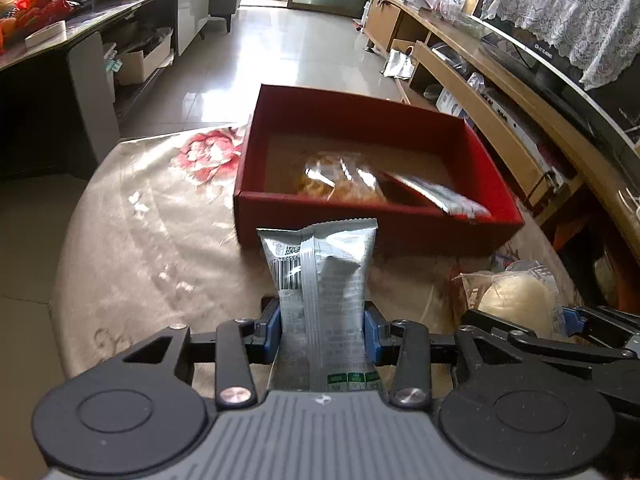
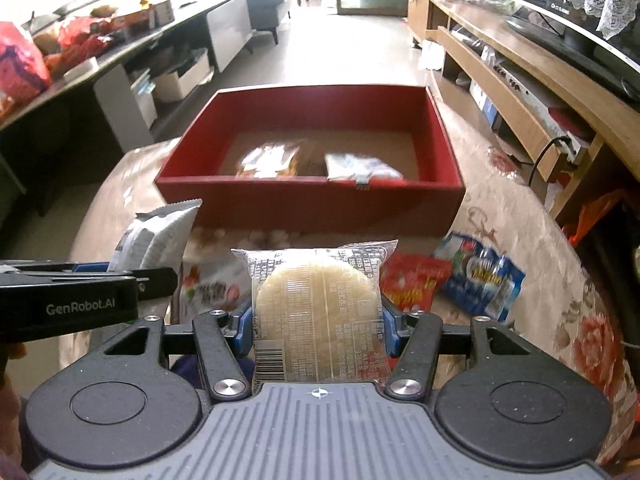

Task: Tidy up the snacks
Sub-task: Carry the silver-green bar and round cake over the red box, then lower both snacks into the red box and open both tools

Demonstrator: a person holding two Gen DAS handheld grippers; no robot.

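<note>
A red box [image 1: 376,216] stands on the floral-covered table ahead of both grippers, with an orange snack bag [image 1: 340,180] and a silver packet [image 1: 444,196] inside; the box also shows in the right wrist view [image 2: 312,204]. My left gripper [image 1: 322,328] is shut on a silver-grey snack packet [image 1: 320,276], held above the table just before the box. My right gripper [image 2: 318,324] is shut on a clear-wrapped round cake [image 2: 316,300], beside the left one. The cake also shows in the left wrist view [image 1: 516,300], and the silver packet in the right wrist view [image 2: 156,236].
On the table lie a red packet [image 2: 412,280], a blue packet [image 2: 480,280] and a red-and-white packet [image 2: 212,288]. A dark cluttered counter [image 1: 80,28] runs along the left, a wooden TV unit [image 1: 500,92] along the right, tiled floor [image 1: 280,52] beyond.
</note>
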